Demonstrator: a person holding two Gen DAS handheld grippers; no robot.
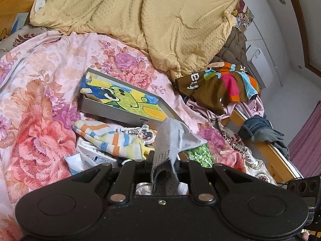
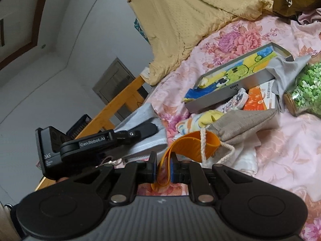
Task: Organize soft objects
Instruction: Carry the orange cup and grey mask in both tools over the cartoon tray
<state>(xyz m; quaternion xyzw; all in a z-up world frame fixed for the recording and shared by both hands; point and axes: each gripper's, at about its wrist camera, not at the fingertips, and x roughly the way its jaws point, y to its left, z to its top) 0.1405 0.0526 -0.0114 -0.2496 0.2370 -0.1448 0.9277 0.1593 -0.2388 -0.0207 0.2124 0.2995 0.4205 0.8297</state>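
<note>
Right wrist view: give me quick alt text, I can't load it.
The right gripper is shut on a floppy orange band above a pink floral bedspread. Beyond lie a drawstring linen pouch, a grey box holding a cartoon drawing, and the left gripper at left.

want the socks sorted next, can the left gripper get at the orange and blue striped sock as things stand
Probably not yet. The left gripper is shut on a grey perforated cloth, so its jaws are occupied. The striped sock lies uncovered just ahead on the pink floral bedspread.
</note>
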